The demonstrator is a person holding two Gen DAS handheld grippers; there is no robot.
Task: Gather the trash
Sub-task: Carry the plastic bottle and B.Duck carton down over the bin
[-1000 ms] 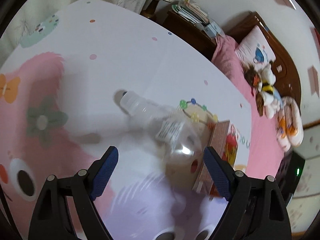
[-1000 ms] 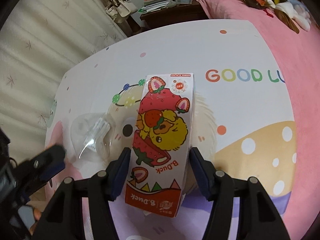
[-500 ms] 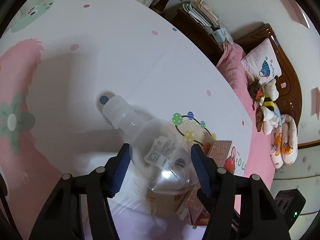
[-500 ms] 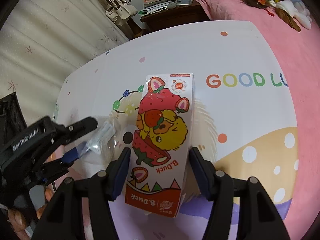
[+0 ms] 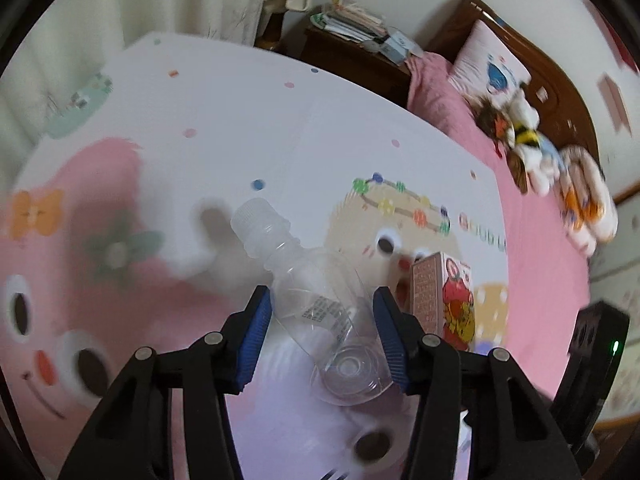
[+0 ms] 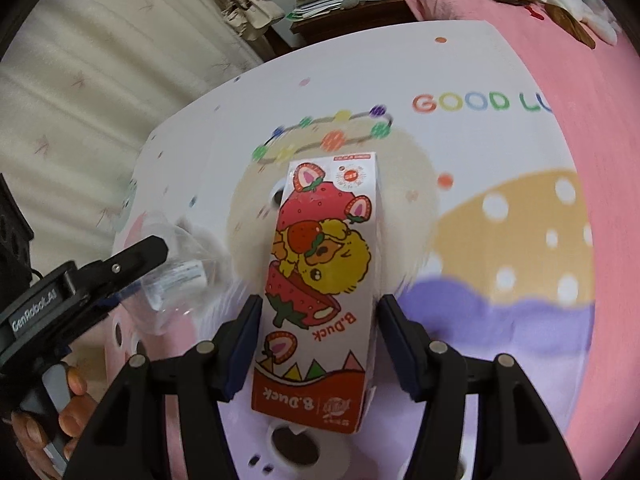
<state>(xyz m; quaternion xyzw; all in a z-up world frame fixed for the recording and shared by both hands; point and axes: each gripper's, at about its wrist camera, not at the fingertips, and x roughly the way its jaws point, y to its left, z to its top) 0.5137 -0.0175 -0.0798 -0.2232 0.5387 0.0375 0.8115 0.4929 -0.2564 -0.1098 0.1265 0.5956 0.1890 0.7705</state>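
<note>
Trash-wise, two pieces were in play over the cartoon-print bedspread (image 5: 224, 112): a clear plastic bottle (image 5: 316, 304) and a strawberry B.Duck carton (image 6: 320, 280).

The bottle was seen clamped in the left tongs (image 5: 323, 334), its body pinched between the blue pads (image 5: 256, 332). Its long axis ran straight out along the fingers and a bit leftward, with the white cap (image 5: 250, 216) at the far end and the round base nearest the camera. In the right wrist view the same bottle (image 6: 176, 276) was picked out off to the left, mostly hidden behind the left tongs (image 6: 132, 260).

The carton was held in the right tongs (image 6: 318, 344), one pad against each long side. It was pointed lengthwise away from the camera too, printed face up and the "B.Duck" end closest. From the left wrist view the carton (image 5: 444, 300) sat just beside the bottle, on its right.

So the relation that seemed to matter: both pieces were gripped lengthwise, parallel, side by side, and apparently lifted a little off the bed, though the motion blur made that hard to confirm. No bin or bag could be spotted in either view, so which hand was nearer to a drop-off couldn't be told. The nightstand (image 5: 352, 52) and plush toys (image 5: 528, 148) were well away.
</note>
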